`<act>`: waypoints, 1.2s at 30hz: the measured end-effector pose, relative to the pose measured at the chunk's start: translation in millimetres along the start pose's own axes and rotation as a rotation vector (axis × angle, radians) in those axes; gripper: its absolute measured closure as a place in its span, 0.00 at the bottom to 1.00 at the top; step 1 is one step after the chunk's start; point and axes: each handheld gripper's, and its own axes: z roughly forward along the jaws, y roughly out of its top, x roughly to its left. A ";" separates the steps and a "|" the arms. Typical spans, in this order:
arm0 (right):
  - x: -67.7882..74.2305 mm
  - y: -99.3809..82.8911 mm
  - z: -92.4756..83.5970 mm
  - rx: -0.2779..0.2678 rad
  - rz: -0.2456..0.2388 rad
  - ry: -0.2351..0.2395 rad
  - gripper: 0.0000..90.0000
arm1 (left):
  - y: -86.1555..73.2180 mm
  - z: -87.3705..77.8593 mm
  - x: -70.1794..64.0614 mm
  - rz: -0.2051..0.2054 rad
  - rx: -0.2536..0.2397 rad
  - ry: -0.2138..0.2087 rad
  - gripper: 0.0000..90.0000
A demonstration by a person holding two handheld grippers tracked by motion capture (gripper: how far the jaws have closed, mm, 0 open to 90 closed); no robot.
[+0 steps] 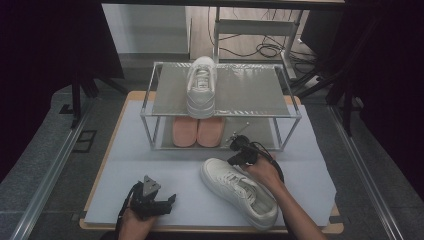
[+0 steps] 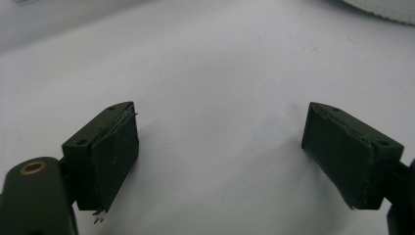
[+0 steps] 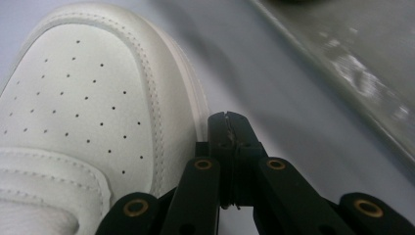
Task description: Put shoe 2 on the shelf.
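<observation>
**Shoe rack bench: items, near to far**

Left gripper (image 1: 167, 202): near edge of white mat (image 1: 150, 165), jaws wide apart, nothing between. White sneaker (image 1: 240, 192): lying on mat, toe toward rack. Right gripper (image 3: 230, 129): jaws closed together, empty, just beside sneaker's toe. Metal rack (image 1: 295, 116): pink slippers (image 1: 197, 132) on lower shelf, second white sneaker (image 1: 201, 86) on top.
</observation>
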 end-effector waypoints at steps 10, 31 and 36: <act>0.9 1.9 0.4 0.004 -0.010 0.012 0.95 | 0.0 -0.1 -0.1 0.000 0.000 0.000 0.15; -5.9 -37.2 -76.2 0.041 0.090 -0.117 0.46 | 0.0 0.0 -0.2 -0.001 0.000 0.001 0.15; -2.5 -51.5 -93.7 0.066 0.097 -0.128 0.43 | 0.0 0.0 -0.2 -0.001 -0.001 0.001 0.15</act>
